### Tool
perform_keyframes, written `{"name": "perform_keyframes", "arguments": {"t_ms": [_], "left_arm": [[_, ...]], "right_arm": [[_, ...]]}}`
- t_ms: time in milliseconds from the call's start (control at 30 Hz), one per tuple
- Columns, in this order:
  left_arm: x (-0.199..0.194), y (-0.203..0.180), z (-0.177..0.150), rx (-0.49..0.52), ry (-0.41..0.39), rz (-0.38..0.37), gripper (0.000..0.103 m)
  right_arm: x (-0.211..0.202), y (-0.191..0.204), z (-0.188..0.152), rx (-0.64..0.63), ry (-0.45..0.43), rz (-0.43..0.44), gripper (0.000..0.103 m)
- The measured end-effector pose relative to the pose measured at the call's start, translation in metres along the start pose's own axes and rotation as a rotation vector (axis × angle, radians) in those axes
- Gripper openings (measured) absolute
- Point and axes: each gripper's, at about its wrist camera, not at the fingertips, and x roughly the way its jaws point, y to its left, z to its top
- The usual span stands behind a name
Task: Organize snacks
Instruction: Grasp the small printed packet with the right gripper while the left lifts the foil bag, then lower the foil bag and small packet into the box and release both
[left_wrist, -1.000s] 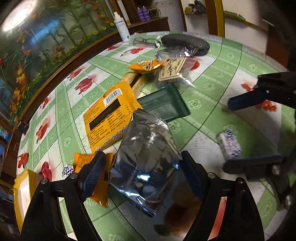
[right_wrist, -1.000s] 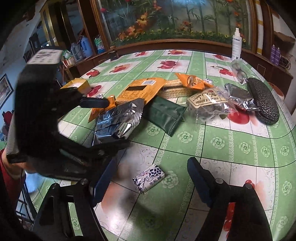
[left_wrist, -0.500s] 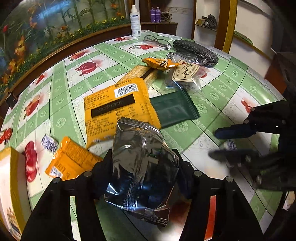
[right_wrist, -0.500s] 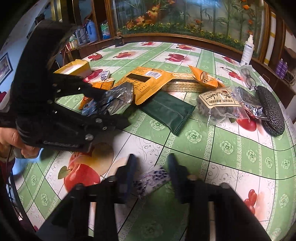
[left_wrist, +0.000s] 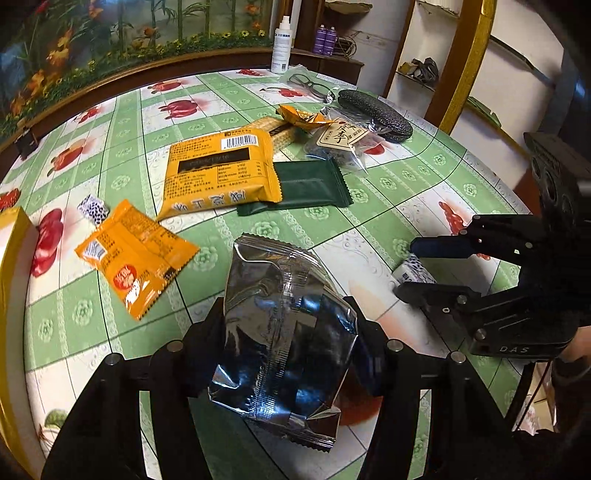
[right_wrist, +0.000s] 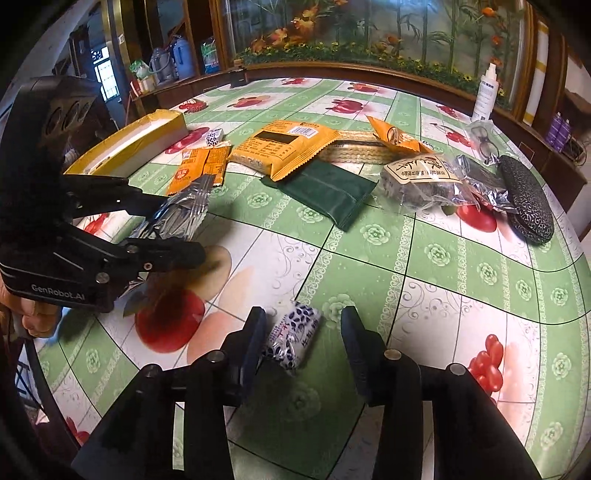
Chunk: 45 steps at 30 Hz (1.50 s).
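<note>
While the left gripper (left_wrist: 291, 347) clamps the silver snack packet (left_wrist: 280, 343) above the table (left_wrist: 388, 206), the packet's long axis runs forward along the fingers. Right gripper (right_wrist: 301, 339) jaws stand apart around the blue-white candy (right_wrist: 293, 338), lying on the table, long axis roughly forward; left finger touching, right finger clear.

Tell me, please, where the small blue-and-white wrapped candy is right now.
In the right wrist view, the small blue-and-white wrapped candy lies on the green checked tablecloth between the open right gripper's fingers, near the table's front.
</note>
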Motion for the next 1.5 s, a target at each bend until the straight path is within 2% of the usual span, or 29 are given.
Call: {"name": "perform_keyframes", "arguments": {"t_ms": [133, 200, 233, 267, 400, 567, 700, 867, 1167, 1500], "left_arm": [[-0.004, 0.003, -0.004, -0.053, -0.006, -0.017, 0.059], [-0.006, 0.006, -0.006, -0.078, -0.010, -0.020, 0.059], [-0.008, 0.007, -0.007, -0.086, -0.014, -0.018, 0.059], [-0.010, 0.009, -0.008, -0.094, -0.020, -0.018, 0.059], [-0.020, 0.019, -0.013, -0.144, -0.050, -0.030, 0.059], [-0.037, 0.027, -0.019, -0.174, -0.093, 0.006, 0.058], [-0.058, 0.039, -0.026, -0.214, -0.126, 0.060, 0.058], [-0.093, 0.057, -0.037, -0.267, -0.166, 0.165, 0.059], [-0.155, 0.101, -0.066, -0.395, -0.258, 0.351, 0.059], [-0.179, 0.152, -0.097, -0.546, -0.292, 0.477, 0.059]], "right_arm": [[0.001, 0.007, 0.000, -0.027, 0.001, -0.021, 0.045], [0.001, 0.010, 0.000, -0.033, 0.004, -0.019, 0.039], [0.000, 0.010, 0.000, -0.031, 0.006, -0.015, 0.035], [0.000, 0.011, 0.000, -0.027, 0.006, -0.008, 0.019], [-0.009, 0.013, 0.003, -0.005, -0.019, 0.031, 0.019], [-0.022, 0.022, 0.016, 0.007, -0.076, 0.081, 0.019], [-0.028, 0.036, 0.030, -0.009, -0.106, 0.120, 0.019], [-0.029, 0.061, 0.052, -0.039, -0.142, 0.193, 0.019], [-0.030, 0.133, 0.103, -0.162, -0.200, 0.324, 0.019], [-0.026, 0.208, 0.145, -0.253, -0.234, 0.425, 0.019]]}}
